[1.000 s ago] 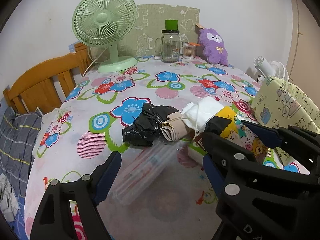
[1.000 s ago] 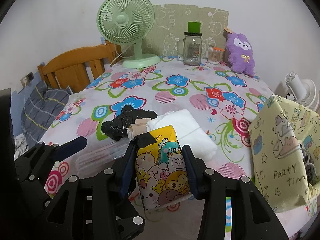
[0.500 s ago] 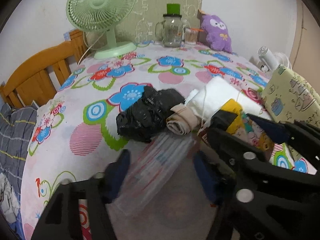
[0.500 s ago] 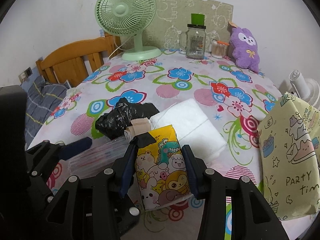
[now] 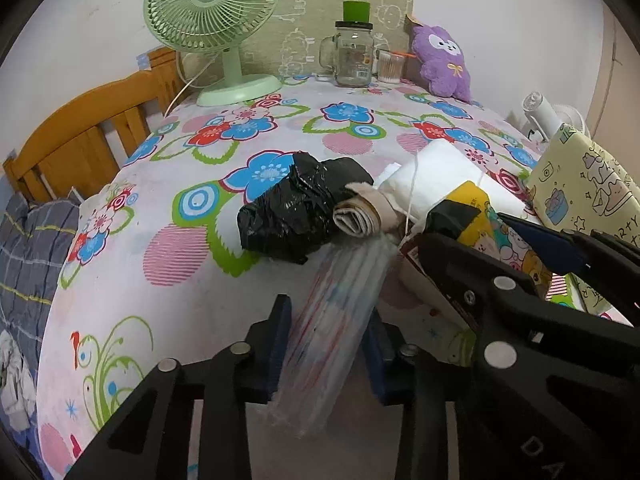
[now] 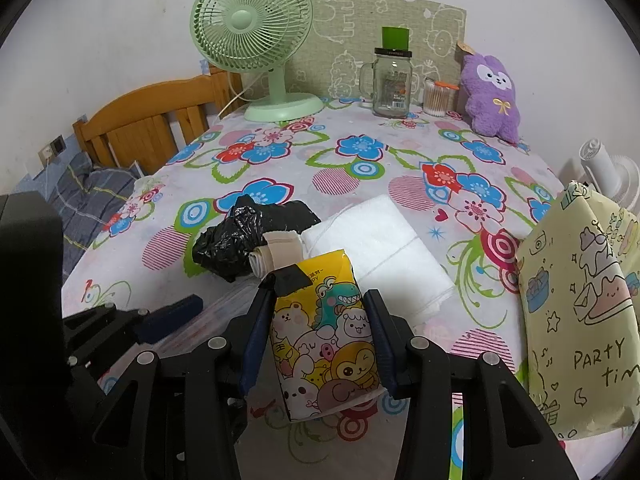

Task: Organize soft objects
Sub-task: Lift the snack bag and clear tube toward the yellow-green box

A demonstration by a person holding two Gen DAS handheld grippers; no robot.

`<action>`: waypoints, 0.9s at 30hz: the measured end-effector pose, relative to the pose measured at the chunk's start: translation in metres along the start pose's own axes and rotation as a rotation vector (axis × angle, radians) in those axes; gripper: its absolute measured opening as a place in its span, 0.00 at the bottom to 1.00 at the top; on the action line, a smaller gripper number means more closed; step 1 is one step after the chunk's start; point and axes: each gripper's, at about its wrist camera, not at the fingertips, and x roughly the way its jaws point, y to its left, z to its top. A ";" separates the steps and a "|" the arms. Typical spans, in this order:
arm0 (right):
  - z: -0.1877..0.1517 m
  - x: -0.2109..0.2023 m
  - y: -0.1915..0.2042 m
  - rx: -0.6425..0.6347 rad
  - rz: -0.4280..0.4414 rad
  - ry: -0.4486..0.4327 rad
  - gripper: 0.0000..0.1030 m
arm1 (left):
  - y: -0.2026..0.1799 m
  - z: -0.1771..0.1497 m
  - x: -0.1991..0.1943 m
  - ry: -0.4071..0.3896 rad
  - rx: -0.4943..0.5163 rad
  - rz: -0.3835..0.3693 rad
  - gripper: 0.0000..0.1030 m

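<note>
Both your grippers are loaded, each clamped on one soft pack over the floral tablecloth (image 6: 280,168).

The big yellow party bag (image 6: 580,312) stands open at the right, likely the bin. Your right gripper (image 6: 316,332) pinches the glossy yellow cartoon tissue pack (image 6: 324,328) upright; your left gripper (image 5: 326,350) squeezes the clear, crinkly plastic sleeve (image 5: 340,312), which lies just before the black bag bundle (image 5: 296,212).

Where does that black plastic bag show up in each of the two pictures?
Left wrist view: the black bag lies just left of centre, beyond the left tongs, touching a beige roll.
Right wrist view: the black bag lies left of centre, beyond and left of the cartoon pack in the right tongs.
Shared landmark: the green fan at the table's far left.
</note>
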 end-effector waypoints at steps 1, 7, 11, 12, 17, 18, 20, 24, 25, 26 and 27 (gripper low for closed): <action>-0.001 -0.001 0.000 -0.002 0.002 -0.002 0.48 | 0.000 0.000 -0.002 0.000 -0.006 -0.001 0.27; -0.004 -0.011 -0.003 0.002 0.016 -0.013 0.48 | -0.007 -0.002 -0.014 -0.018 -0.021 -0.023 0.16; -0.006 -0.020 -0.007 0.011 0.020 -0.022 0.48 | -0.014 -0.003 -0.024 -0.035 -0.015 -0.022 0.16; -0.007 -0.023 -0.008 0.010 0.021 -0.025 0.48 | -0.016 -0.003 -0.026 -0.041 -0.017 -0.023 0.16; -0.008 -0.036 -0.012 0.020 0.028 -0.046 0.48 | -0.023 -0.004 -0.040 -0.066 -0.020 -0.022 0.16; -0.008 -0.039 -0.013 0.021 0.028 -0.052 0.48 | -0.025 -0.003 -0.043 -0.072 -0.020 -0.022 0.16; -0.008 -0.044 -0.015 0.025 0.031 -0.061 0.48 | -0.028 -0.003 -0.049 -0.084 -0.020 -0.020 0.16; -0.007 -0.056 -0.019 0.032 0.035 -0.080 0.48 | -0.035 -0.001 -0.060 -0.107 -0.022 -0.021 0.16; -0.006 -0.060 -0.021 0.034 0.036 -0.087 0.48 | -0.037 -0.001 -0.062 -0.112 -0.026 -0.021 0.16; -0.006 -0.062 -0.021 0.034 0.036 -0.090 0.48 | -0.038 0.000 -0.064 -0.115 -0.030 -0.021 0.16; -0.005 -0.064 -0.022 0.033 0.035 -0.095 0.48 | -0.040 0.000 -0.067 -0.119 -0.034 -0.023 0.16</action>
